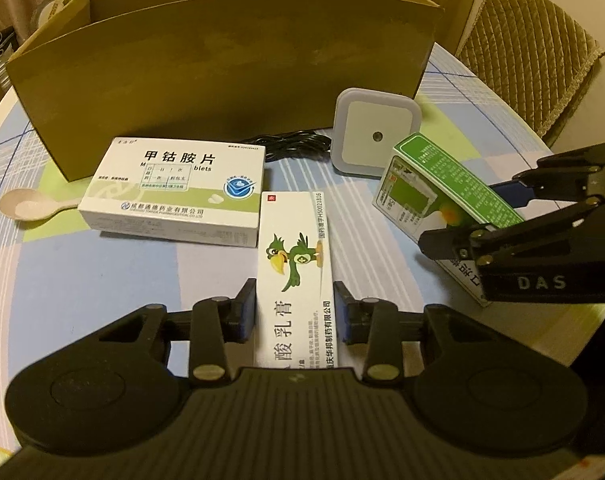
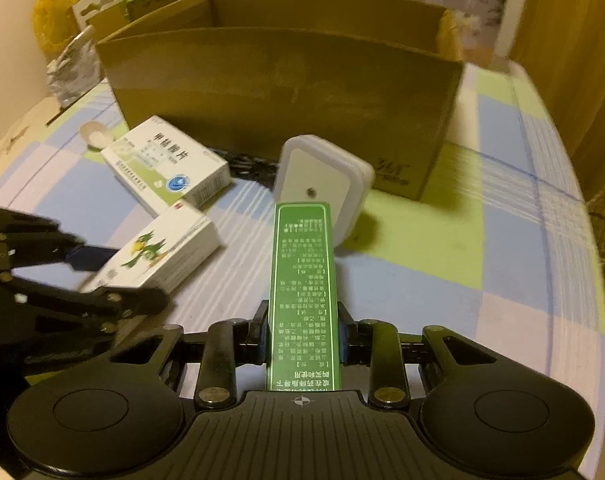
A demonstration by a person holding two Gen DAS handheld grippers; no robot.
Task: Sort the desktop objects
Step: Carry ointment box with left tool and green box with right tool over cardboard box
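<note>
Left gripper (image 1: 295, 312): jaws clamp the parrot box (image 1: 296, 264), before the cardboard box (image 1: 222, 92).
Right gripper (image 2: 303, 336): jaws clamp the green box (image 2: 302, 280), before the same carton.

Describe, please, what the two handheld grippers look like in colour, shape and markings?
Both are matte black. The left gripper and right gripper each have a ribbed central body flanked by two round discs, jointed linkage bars with silver pins, and blue pads on the fingers. White "DAS" lettering shows on the right one's side in the left view. No cables or sleeves are visible.
</note>
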